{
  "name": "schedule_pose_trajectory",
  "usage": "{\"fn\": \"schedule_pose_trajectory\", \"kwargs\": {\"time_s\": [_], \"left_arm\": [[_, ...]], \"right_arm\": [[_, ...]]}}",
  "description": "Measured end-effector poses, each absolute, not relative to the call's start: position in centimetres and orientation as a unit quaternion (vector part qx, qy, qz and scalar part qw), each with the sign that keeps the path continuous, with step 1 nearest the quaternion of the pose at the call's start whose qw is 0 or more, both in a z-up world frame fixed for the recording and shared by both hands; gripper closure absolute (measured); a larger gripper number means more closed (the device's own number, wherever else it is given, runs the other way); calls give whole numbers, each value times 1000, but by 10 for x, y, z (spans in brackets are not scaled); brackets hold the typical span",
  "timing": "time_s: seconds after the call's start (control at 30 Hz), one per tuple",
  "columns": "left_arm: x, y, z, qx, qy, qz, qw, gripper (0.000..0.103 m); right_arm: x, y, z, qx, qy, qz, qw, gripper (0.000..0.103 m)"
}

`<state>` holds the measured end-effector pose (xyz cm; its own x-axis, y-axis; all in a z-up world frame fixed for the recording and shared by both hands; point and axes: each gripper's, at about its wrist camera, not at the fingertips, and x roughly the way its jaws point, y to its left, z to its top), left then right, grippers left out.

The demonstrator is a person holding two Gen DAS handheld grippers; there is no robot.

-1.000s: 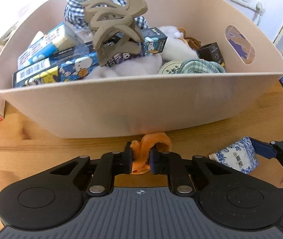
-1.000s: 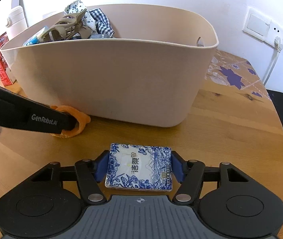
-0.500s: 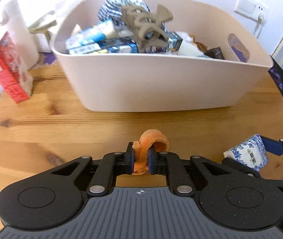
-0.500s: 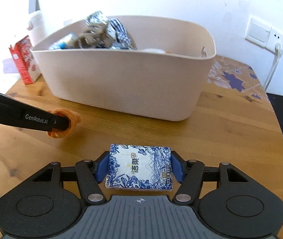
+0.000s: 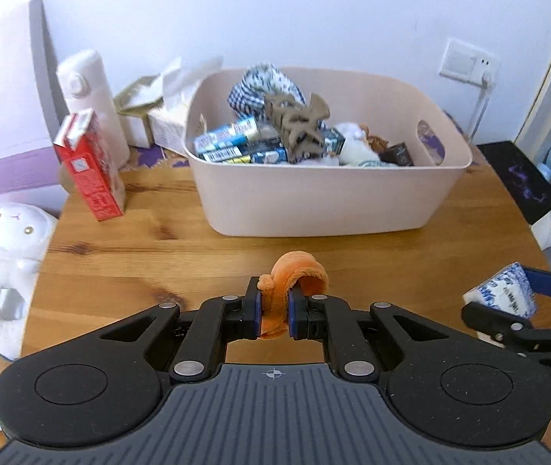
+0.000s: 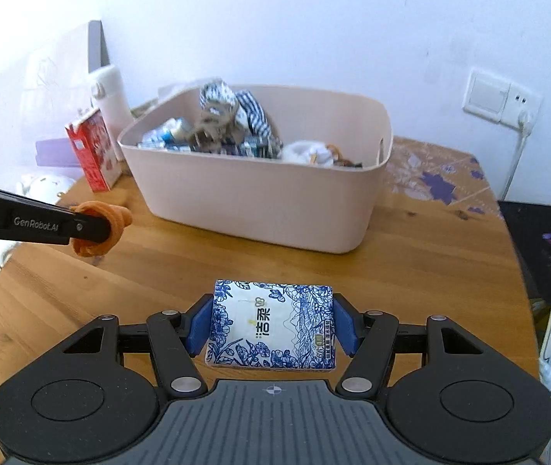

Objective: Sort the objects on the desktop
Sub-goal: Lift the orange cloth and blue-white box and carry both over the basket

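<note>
My left gripper [image 5: 274,312] is shut on an orange fabric scrunchie [image 5: 294,273], held above the wooden table in front of the beige bin [image 5: 314,201]. From the right wrist view the same scrunchie [image 6: 99,226] hangs in the left gripper [image 6: 97,228] at the left. My right gripper [image 6: 271,327] is shut on a blue-and-white floral tissue pack [image 6: 271,323], lifted off the table; the pack [image 5: 502,292] also shows at the right edge of the left wrist view. The bin [image 6: 260,201] is piled with boxes, a brown hair claw [image 5: 298,124], checked cloth and white plush.
A red carton [image 5: 91,166] and a pale pink flask [image 5: 93,100] stand left of the bin, with tissue boxes behind. A white plush toy [image 5: 2,252] sits off the table's left edge. A wall socket [image 6: 502,97] and cable are at the right; a dark chair [image 6: 546,248] lies beyond the table's right edge.
Both grippers have risen and pulled back from the bin, each carrying its object. The bin now looks smaller and farther, and more of the table shows.
</note>
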<state>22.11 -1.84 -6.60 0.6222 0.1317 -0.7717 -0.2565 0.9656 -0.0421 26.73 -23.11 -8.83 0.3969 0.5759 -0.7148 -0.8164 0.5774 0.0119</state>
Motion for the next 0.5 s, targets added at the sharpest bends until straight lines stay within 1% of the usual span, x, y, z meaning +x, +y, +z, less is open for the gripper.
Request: {"fn": "schedule_pose_trajectory", "kwargs": {"time_s": [0.27, 0.5], "left_arm": [[193, -24, -31, -83, 388, 113, 911, 91], [189, -20, -1, -75, 359, 118, 923, 91]], "right_arm": [[254, -255, -44, -164, 298, 439, 832, 43], [256, -257, -10, -143, 262, 446, 844, 43]]}}
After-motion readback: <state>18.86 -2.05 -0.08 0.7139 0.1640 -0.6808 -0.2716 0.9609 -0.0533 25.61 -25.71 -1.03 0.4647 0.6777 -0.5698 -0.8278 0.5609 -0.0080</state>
